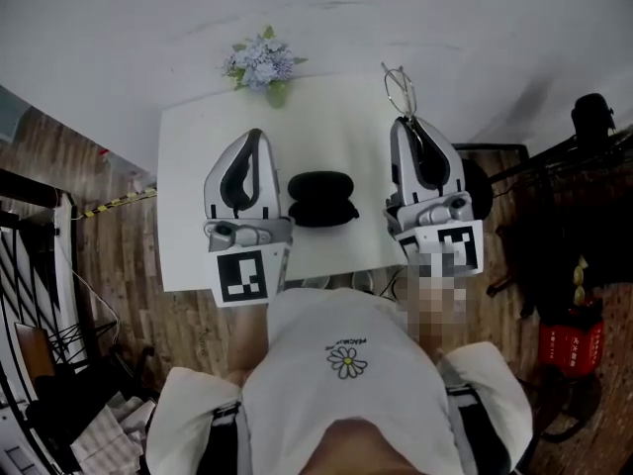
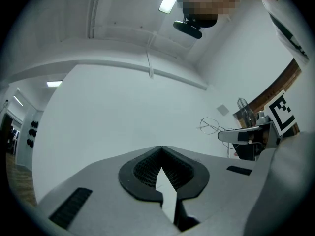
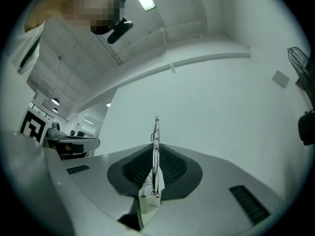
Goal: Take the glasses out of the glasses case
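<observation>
Nearest, the right gripper (image 1: 405,120) holds the glasses (image 1: 399,87) upright in narrow jaws, far-right of the case (image 1: 321,198); the left gripper (image 1: 255,133), jaws closed and empty, sits left.

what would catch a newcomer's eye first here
Thin wire glasses pinched in the right gripper, at the white table's right side. A black glasses case lies mid-table beside the left gripper, and pale blue flowers stand at the far edge.
</observation>
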`<state>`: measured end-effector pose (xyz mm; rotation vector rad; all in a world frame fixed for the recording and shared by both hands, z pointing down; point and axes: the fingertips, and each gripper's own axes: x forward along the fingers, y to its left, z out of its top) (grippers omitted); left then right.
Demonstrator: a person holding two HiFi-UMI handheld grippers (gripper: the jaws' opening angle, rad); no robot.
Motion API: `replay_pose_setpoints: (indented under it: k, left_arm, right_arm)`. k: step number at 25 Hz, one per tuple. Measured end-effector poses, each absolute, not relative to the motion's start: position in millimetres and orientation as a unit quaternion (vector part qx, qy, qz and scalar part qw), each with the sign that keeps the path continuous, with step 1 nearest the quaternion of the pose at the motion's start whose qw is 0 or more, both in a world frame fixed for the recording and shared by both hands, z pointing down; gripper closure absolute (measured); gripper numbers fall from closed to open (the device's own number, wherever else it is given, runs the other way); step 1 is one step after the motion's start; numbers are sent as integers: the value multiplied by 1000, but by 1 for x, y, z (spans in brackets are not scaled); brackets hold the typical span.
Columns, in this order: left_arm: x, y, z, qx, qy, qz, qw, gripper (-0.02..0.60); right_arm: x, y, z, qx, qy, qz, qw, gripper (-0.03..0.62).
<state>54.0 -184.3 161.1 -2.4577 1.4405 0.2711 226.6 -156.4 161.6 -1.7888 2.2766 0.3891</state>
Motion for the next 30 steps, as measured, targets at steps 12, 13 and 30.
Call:
replay_pose_setpoints:
  k: [12,13,30]
  left_arm:
    - [67,-179,152,-855,486,101,147,566]
    - [68,-179,152,-856,485,102,148,566]
    - [78,-176,157,-861,477,99,145,566]
  right_arm:
    - [232,-141,164,-628,758,137,114,559]
    - [233,-141,163,-628,758,136,115,559]
    - [233,-139,169,-625,762,131,107,559]
